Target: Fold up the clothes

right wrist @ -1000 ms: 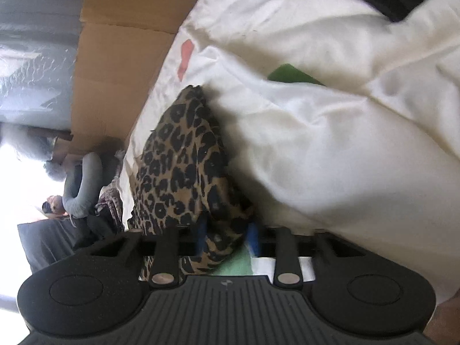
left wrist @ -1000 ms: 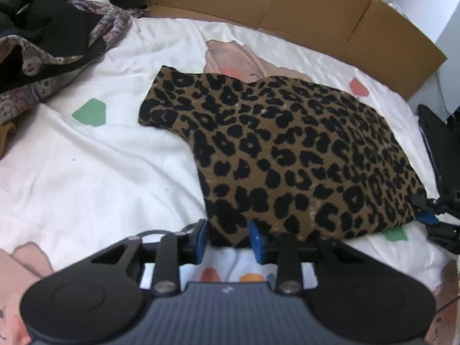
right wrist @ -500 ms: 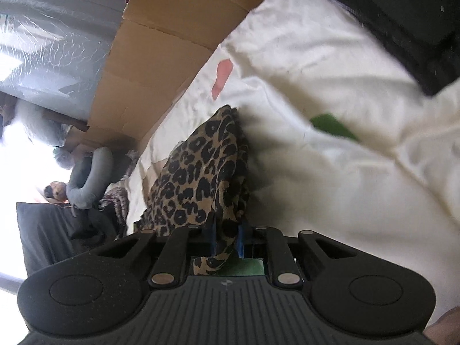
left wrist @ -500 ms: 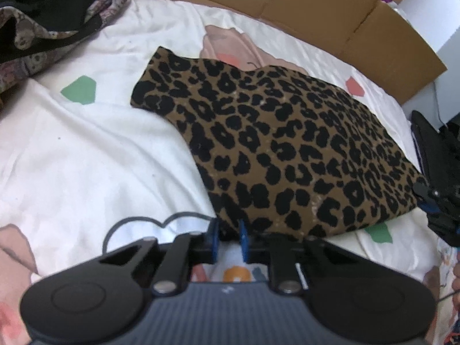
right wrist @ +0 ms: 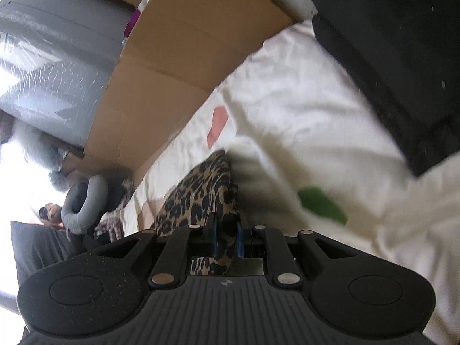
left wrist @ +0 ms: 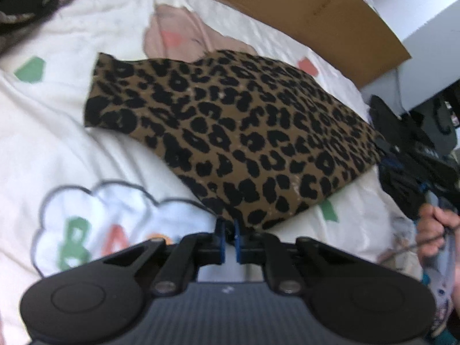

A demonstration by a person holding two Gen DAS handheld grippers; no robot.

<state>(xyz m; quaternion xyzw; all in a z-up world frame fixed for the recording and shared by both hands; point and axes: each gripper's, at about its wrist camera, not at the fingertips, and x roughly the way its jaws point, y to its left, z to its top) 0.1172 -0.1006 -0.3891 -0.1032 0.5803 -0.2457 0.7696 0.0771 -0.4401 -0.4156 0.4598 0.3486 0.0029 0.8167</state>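
Bed: a white printed sheet [left wrist: 72, 149] carries the work, with cardboard [left wrist: 330, 14] standing along its far side.
Garment: a leopard-print garment [left wrist: 230, 132] is laid flat on the sheet, its long axis running from far left to near right in the left wrist view.
Direction from tongs: the cloth is spread forward and away from both pairs of tongs, so any fold is judged to carry the near edge over towards the cardboard.
Left tongs [left wrist: 228, 240]: these are nearly shut and are pinched on the near corner of the garment.
Right tongs [right wrist: 226, 238]: these are closed to a narrow gap on a bunched fold of the same print at the garment's right end, which is raised off the sheet.
Nearer hand: neither is nearer; each end of the near edge is gripped by one pair.
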